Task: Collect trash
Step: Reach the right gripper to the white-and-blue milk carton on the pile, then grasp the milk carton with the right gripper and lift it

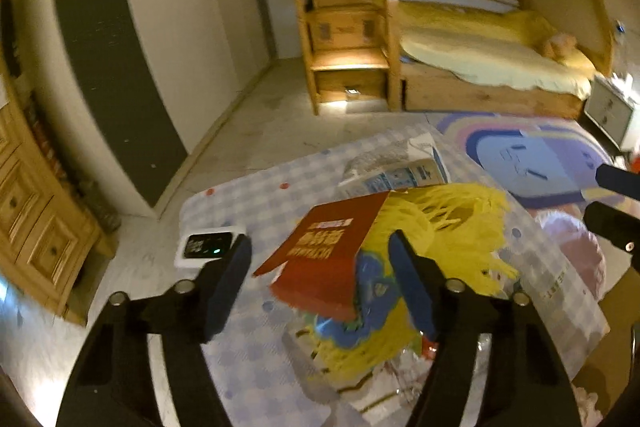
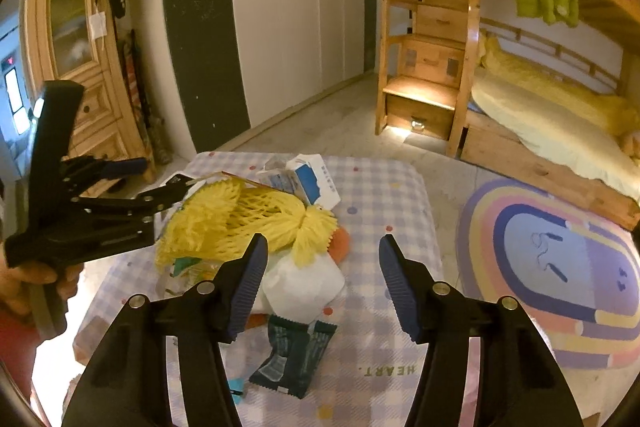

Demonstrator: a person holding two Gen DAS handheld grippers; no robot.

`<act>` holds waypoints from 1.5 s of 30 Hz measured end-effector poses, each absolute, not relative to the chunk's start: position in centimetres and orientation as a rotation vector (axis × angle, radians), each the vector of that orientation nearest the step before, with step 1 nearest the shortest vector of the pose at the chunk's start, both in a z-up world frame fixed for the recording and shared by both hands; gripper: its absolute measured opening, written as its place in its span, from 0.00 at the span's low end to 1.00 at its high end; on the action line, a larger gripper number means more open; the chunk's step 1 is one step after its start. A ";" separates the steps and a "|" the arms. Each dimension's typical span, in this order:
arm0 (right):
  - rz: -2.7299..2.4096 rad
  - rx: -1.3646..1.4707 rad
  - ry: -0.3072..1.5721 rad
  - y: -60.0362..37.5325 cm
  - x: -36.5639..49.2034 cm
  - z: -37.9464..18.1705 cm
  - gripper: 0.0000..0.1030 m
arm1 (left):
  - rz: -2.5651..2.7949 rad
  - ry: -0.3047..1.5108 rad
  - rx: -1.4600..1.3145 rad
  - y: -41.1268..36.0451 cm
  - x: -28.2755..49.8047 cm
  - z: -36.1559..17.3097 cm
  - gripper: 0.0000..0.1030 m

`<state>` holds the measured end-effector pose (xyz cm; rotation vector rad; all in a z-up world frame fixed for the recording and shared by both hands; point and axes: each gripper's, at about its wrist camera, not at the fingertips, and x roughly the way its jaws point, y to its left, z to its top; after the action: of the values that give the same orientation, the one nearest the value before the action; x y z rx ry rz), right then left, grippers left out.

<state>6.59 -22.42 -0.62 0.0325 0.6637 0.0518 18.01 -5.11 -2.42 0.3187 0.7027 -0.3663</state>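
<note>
Trash pile point(image 2: 256, 227) heaped mid-frame on checked cloth point(image 2: 380, 187), likely gathered there for pickup: yellow foam net point(image 2: 224, 215), red carton point(image 1: 324, 259), dark wrapper point(image 2: 292, 355). Left gripper point(image 1: 320, 263) straddles the red carton, jaws part-open, no grip visible. Right gripper point(image 2: 322, 279) part-open, empty, above white tissue point(image 2: 304, 287).

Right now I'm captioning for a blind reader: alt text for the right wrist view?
Open right gripper hovers over trash on a checked cloth: yellow netting, white wad, dark wrapper. The left gripper reaches in beside the netting.
</note>
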 end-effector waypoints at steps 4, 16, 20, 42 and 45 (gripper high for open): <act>0.065 0.064 0.684 -23.0 6.9 -1.5 0.57 | -0.388 0.743 0.341 -5.6 19.5 -3.9 0.35; 0.086 0.075 0.685 -22.4 4.8 -1.0 0.58 | -0.326 0.648 0.333 -3.6 15.0 -1.2 0.02; 0.104 0.072 0.657 -22.2 4.1 0.0 0.58 | -0.287 0.601 0.233 -0.7 13.0 1.7 0.02; 0.307 -0.053 0.735 -20.8 22.4 -5.3 0.61 | -0.166 0.725 0.167 -0.6 23.0 -3.6 0.02; 0.307 -0.082 0.748 -20.6 23.0 -5.8 0.61 | -0.160 0.734 0.167 -0.7 23.7 -4.1 0.02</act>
<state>23.03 -20.57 -5.83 -0.0823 0.7480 0.3069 23.73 -0.67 -4.07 0.1673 0.7337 -0.1599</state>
